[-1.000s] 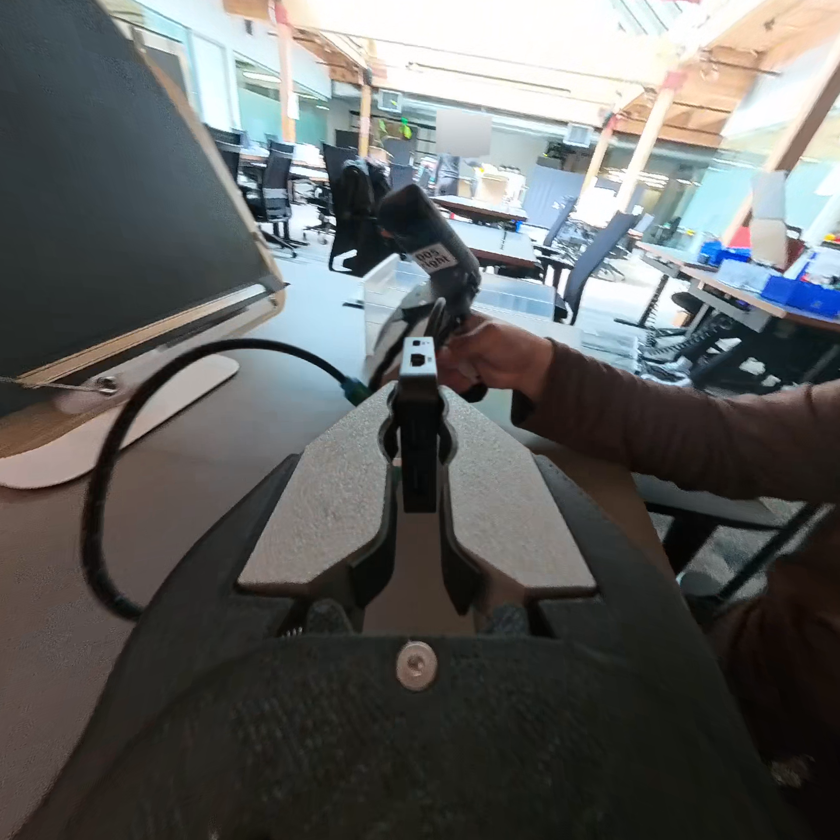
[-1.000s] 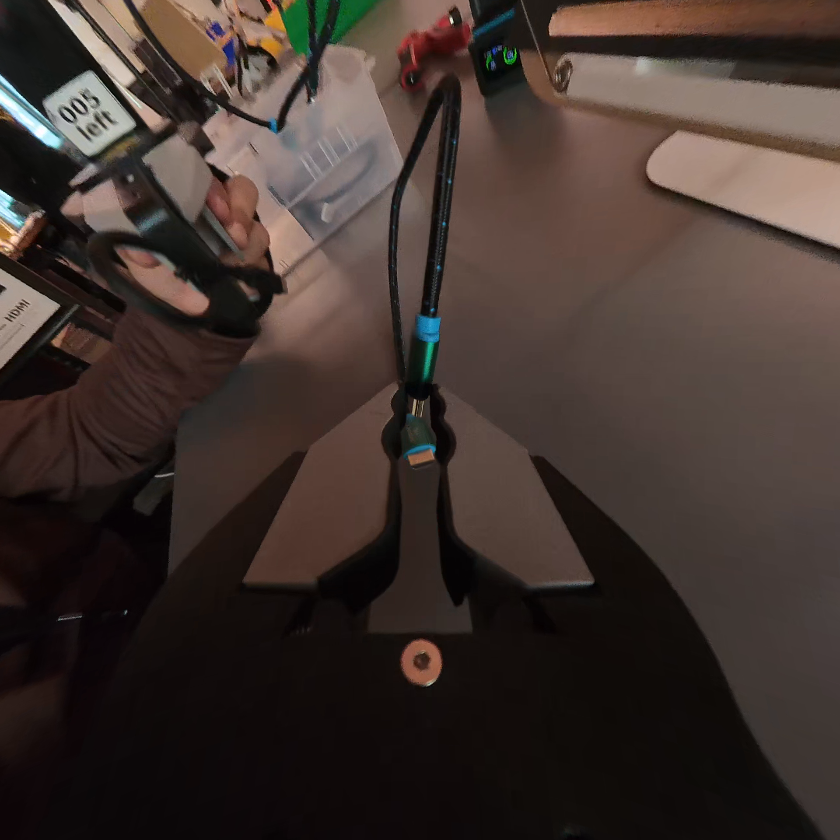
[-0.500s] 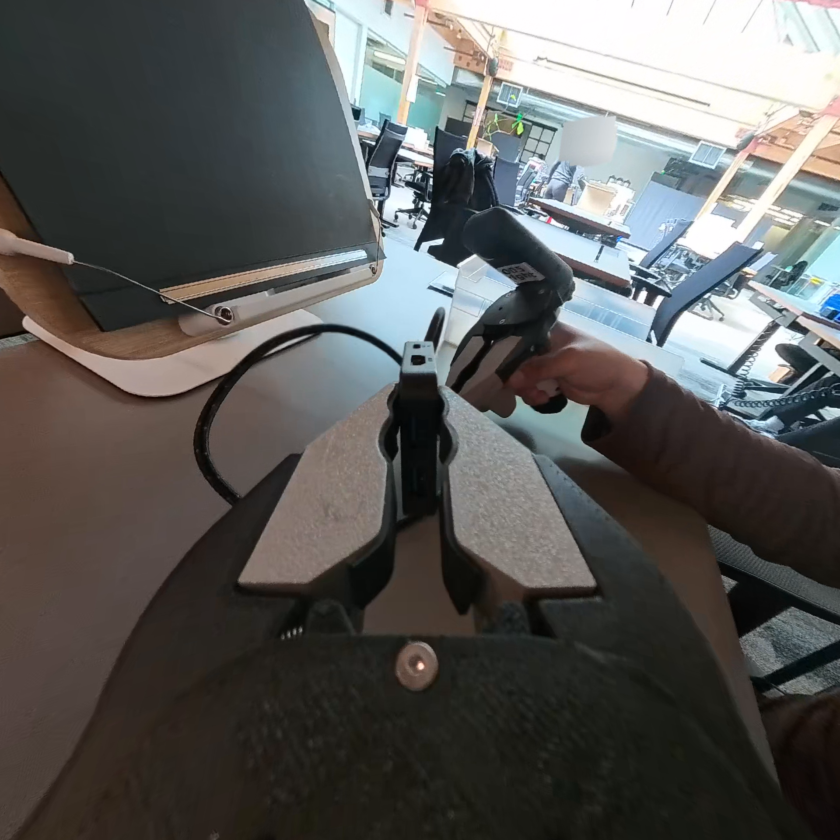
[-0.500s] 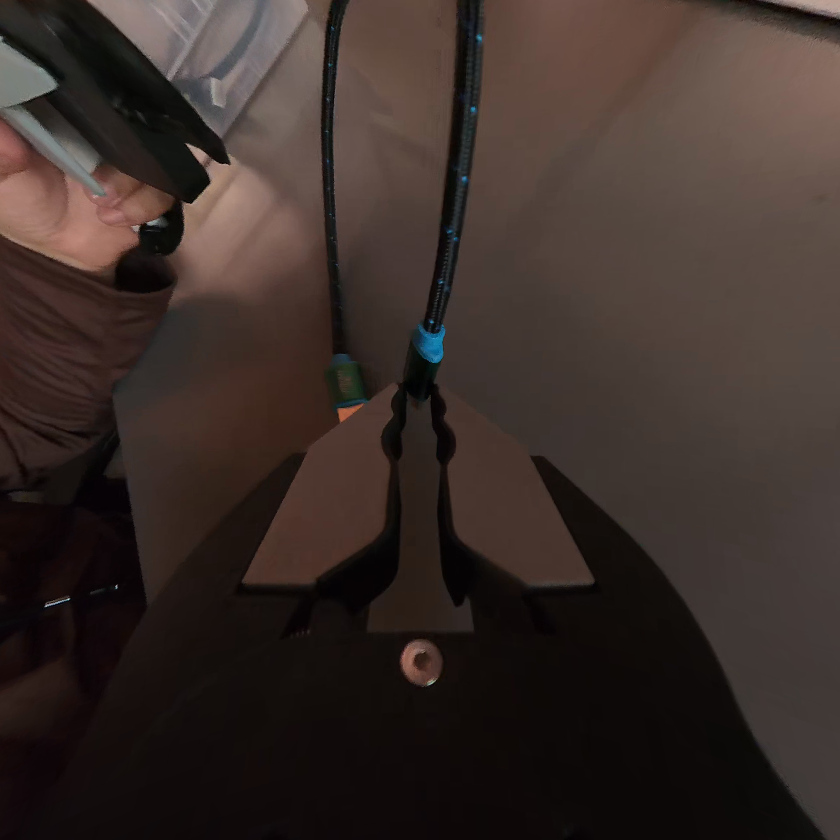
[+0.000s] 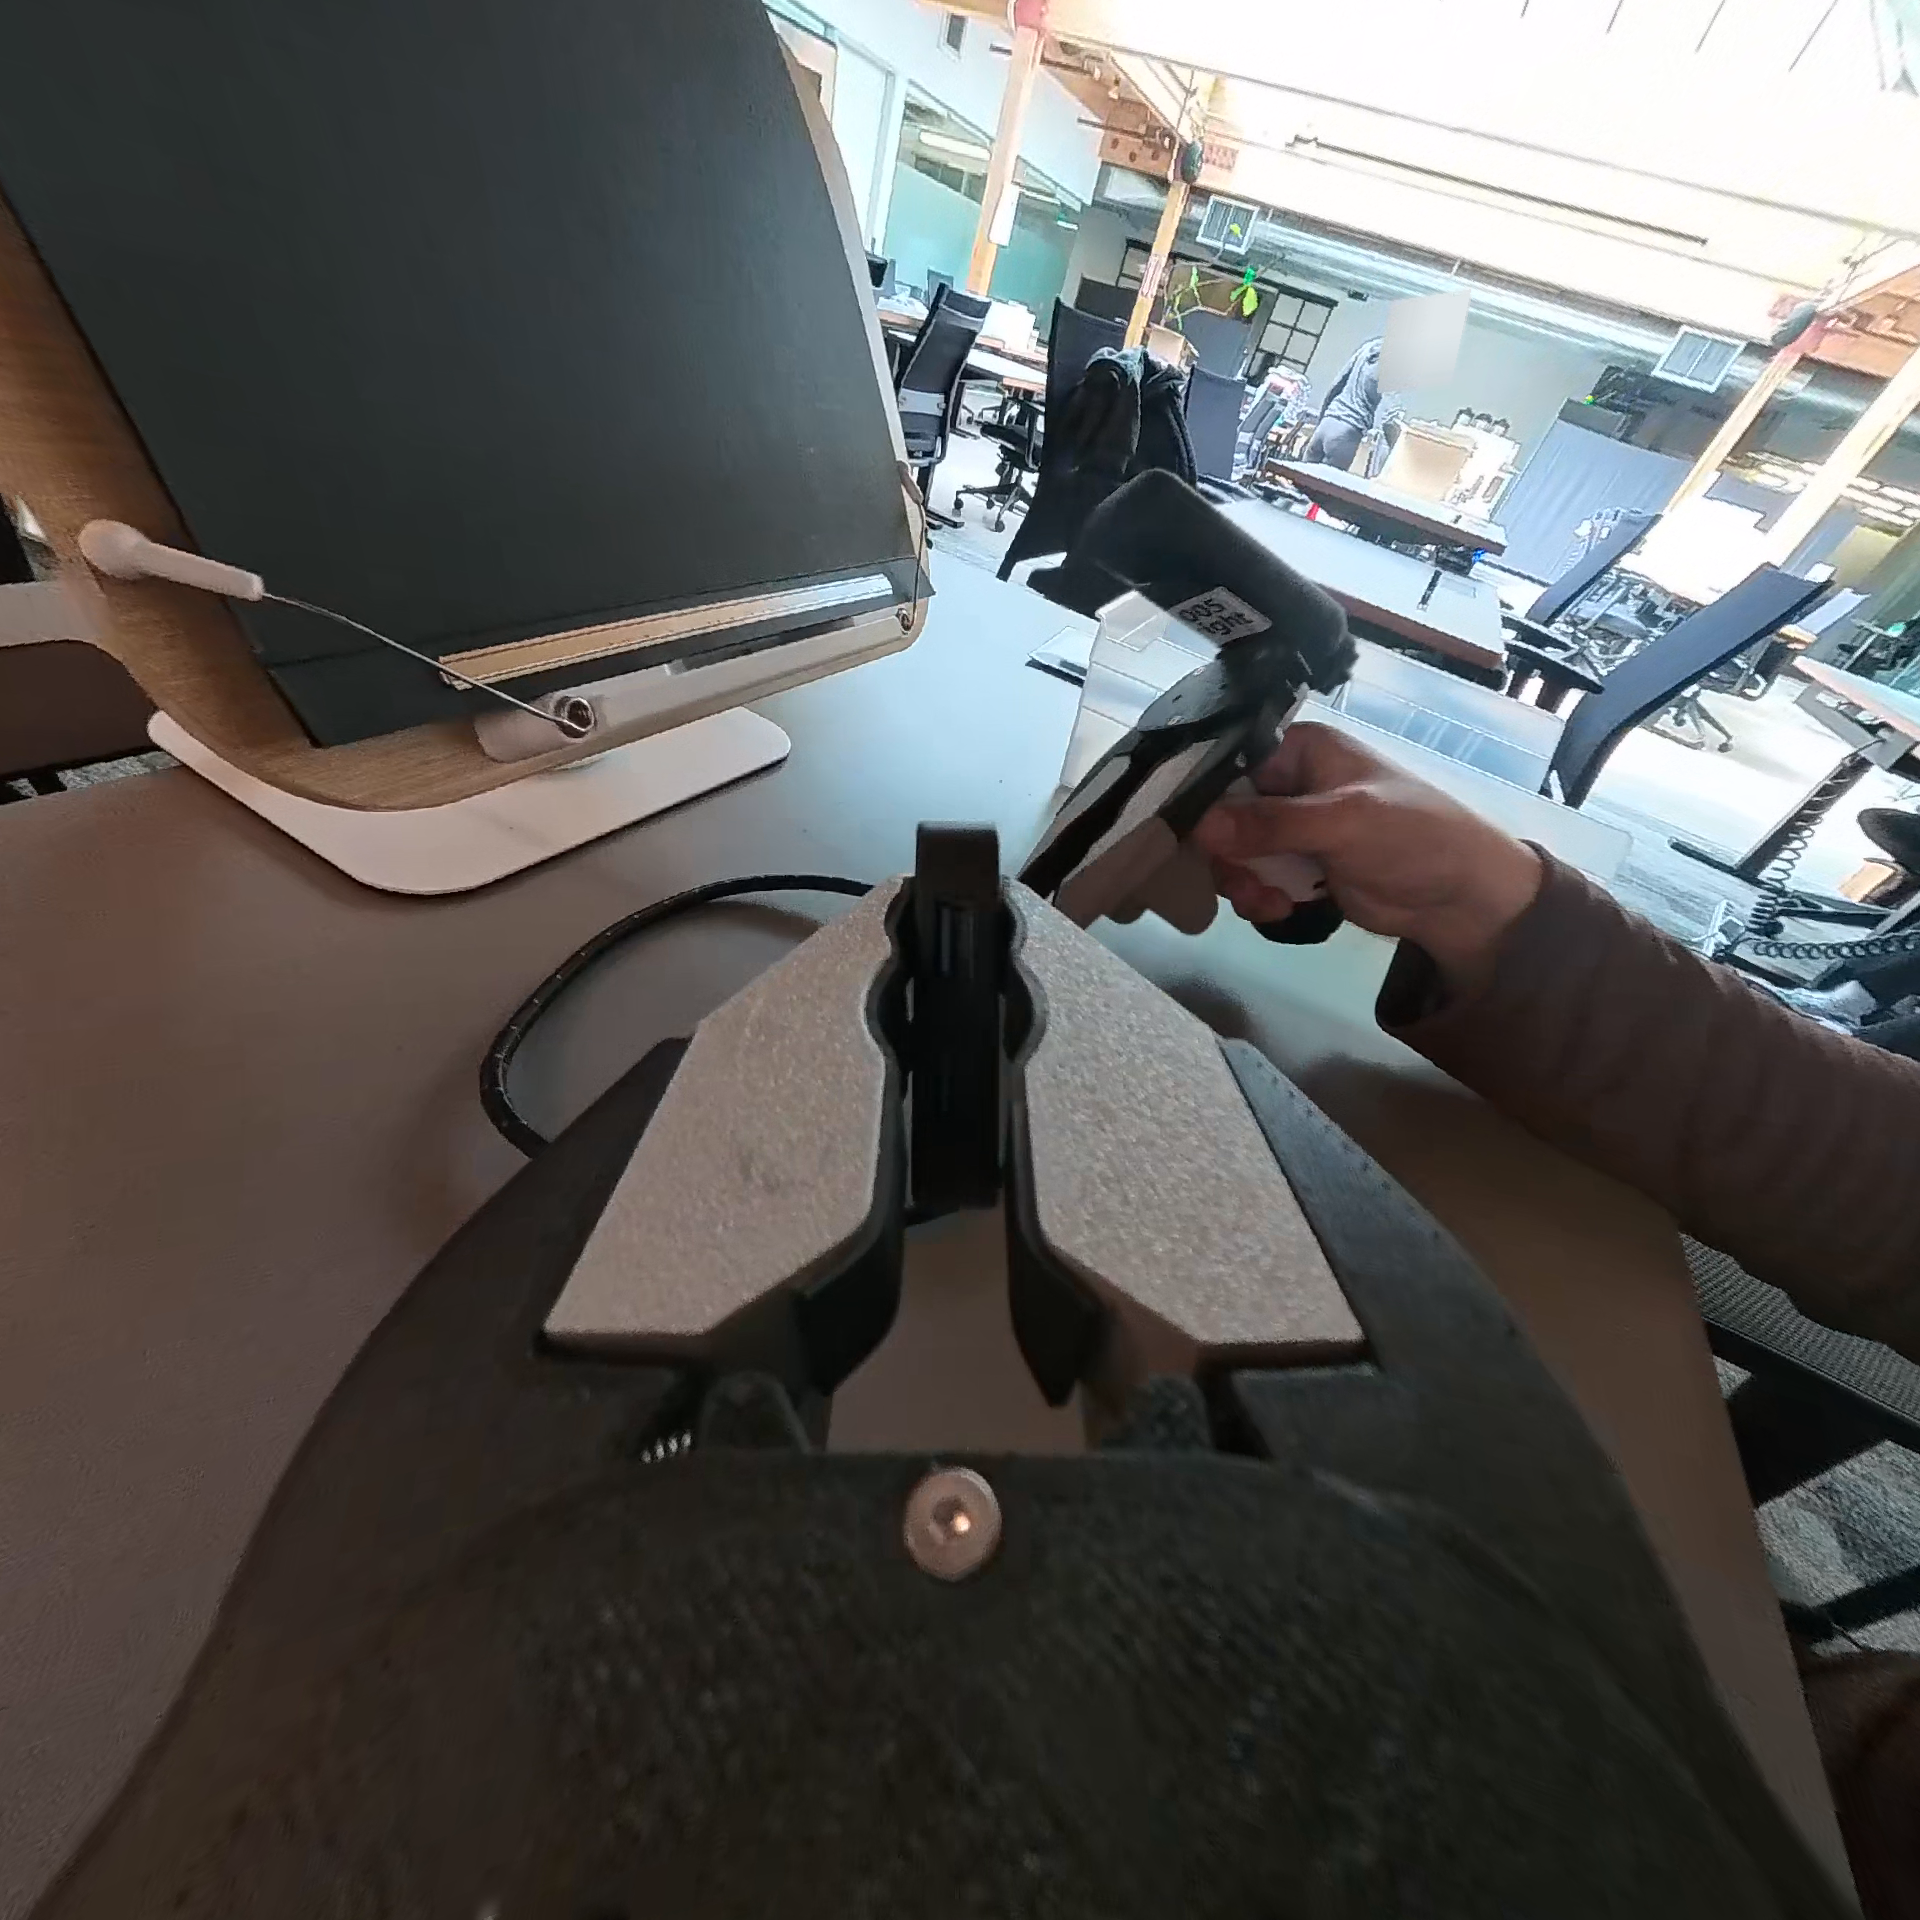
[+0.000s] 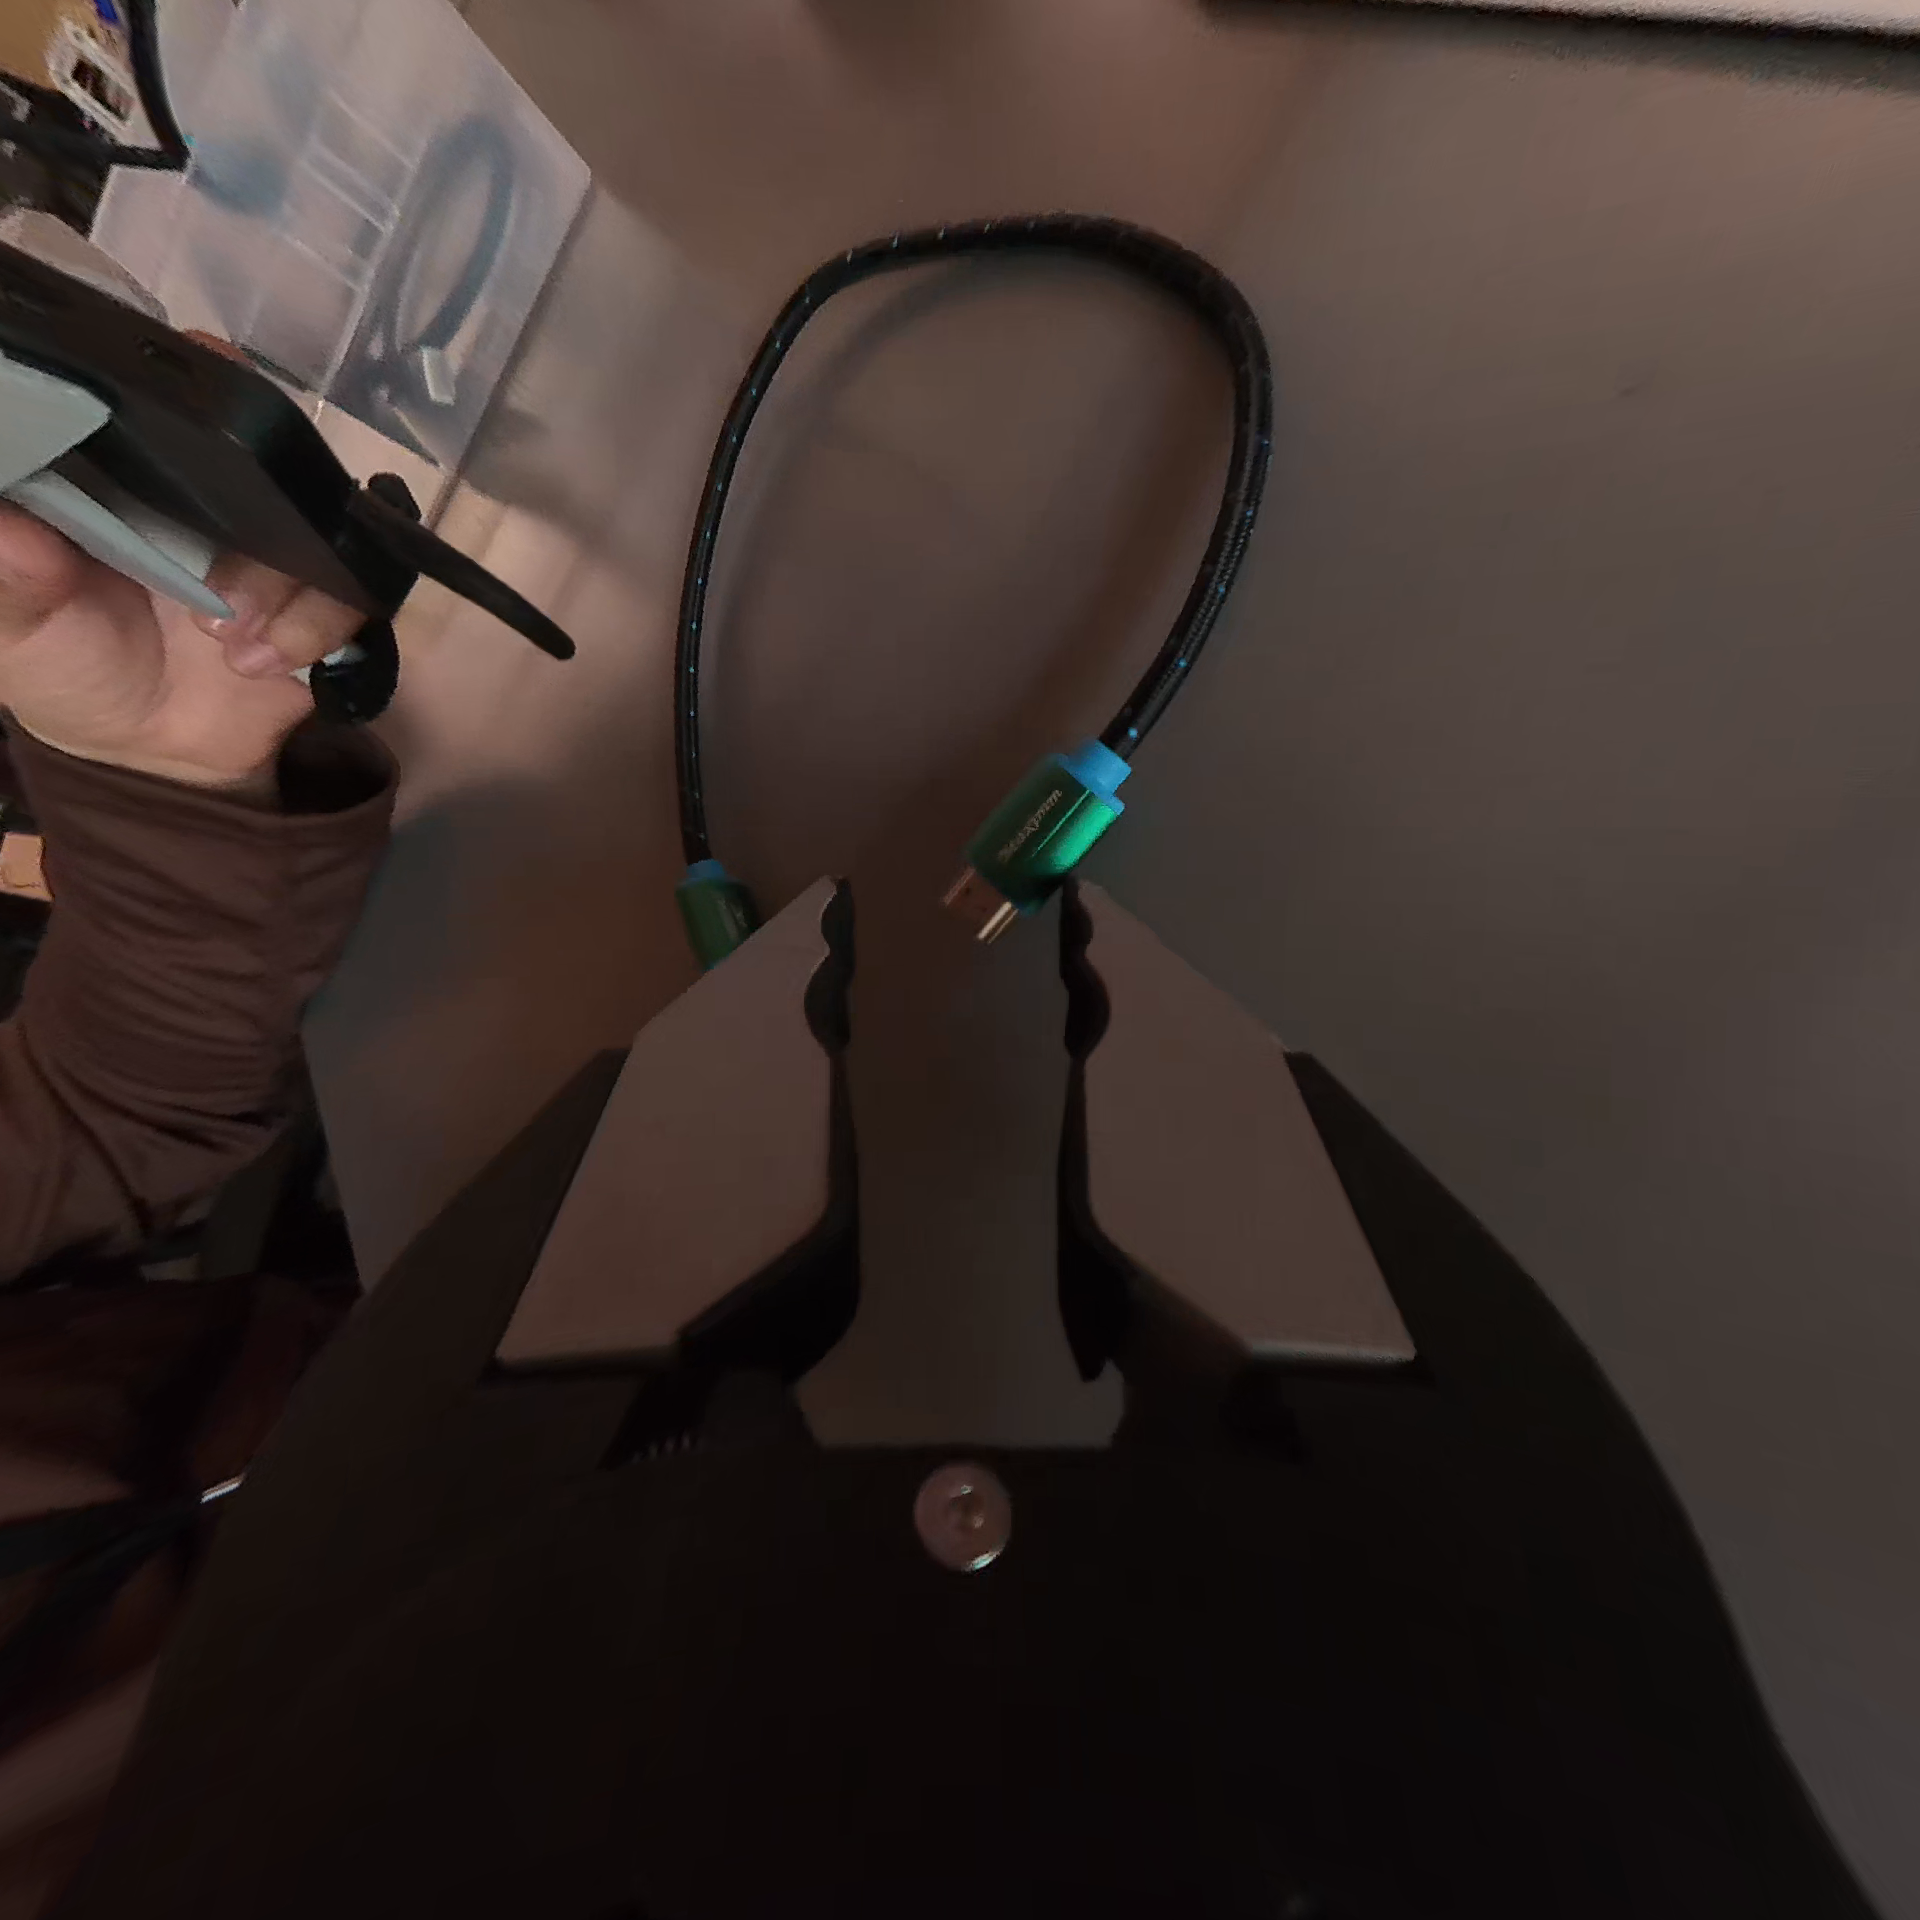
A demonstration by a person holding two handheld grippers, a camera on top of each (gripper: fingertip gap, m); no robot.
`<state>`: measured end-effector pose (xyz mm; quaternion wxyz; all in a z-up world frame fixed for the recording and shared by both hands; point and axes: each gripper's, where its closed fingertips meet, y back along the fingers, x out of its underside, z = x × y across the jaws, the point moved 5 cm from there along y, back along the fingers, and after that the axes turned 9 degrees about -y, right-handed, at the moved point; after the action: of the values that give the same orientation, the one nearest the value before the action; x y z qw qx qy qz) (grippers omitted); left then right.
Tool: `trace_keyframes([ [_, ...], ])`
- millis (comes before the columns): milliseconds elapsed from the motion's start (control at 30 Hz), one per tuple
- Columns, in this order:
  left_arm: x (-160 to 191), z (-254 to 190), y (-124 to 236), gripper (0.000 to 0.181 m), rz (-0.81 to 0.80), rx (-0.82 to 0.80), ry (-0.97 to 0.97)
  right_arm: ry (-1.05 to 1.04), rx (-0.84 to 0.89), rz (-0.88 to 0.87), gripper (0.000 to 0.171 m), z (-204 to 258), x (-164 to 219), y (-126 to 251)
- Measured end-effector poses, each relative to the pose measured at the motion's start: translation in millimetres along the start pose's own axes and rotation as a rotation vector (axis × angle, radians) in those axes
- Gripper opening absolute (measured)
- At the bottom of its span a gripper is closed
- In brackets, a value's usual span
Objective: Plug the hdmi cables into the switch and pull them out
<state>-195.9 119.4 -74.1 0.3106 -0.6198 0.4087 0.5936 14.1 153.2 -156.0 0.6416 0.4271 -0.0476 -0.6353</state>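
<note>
My left gripper [image 5: 956,904] is shut on a thin black switch [image 5: 954,1039], held edge-on between both pads above the table. My right gripper [image 6: 956,904] is open with nothing between its fingers. A braided black HDMI cable [image 6: 1039,234] lies in a loop on the table in front of it. The cable's green plug with a blue collar [image 6: 1044,842] rests just ahead of the right fingertip [image 6: 1075,935], free of the pads. The cable's other green plug [image 6: 712,914] lies beside the left fingertip. The right gripper also shows in the left wrist view [image 5: 1143,810], held in a hand, with the cable [image 5: 582,987] below it.
A dark monitor [image 5: 468,364] on a white-footed stand [image 5: 468,821] sits at the table's far left. A clear plastic bin [image 6: 364,239] with cables stands at the table's far edge. A brown-sleeved arm [image 5: 1662,1091] reaches in from the right.
My right gripper lowered the green plug to the table and opened, letting it go; the plug now lies flat. My left gripper stayed shut on the switch and swung left.
</note>
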Motion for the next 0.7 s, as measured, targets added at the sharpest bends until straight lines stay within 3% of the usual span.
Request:
trace_keyframes([
  [400,-1,-7,-3,0.011,-0.002,0.014,-0.045,0.088,0.221,-0.084,0.054,-10,-10,-6],
  [500,0,-8,-4,0.011,0.007,0.019,-0.045,0.148,0.274,-0.104,0.055,-7,-12,-13],
  [600,-1,-8,-4,0.011,0.005,0.016,-0.049,0.211,0.369,-0.101,0.043,-10,-12,-15],
  [700,0,-8,-4,0.011,0.006,0.017,-0.043,0.261,0.41,-0.097,0.044,-9,-11,-18],
])
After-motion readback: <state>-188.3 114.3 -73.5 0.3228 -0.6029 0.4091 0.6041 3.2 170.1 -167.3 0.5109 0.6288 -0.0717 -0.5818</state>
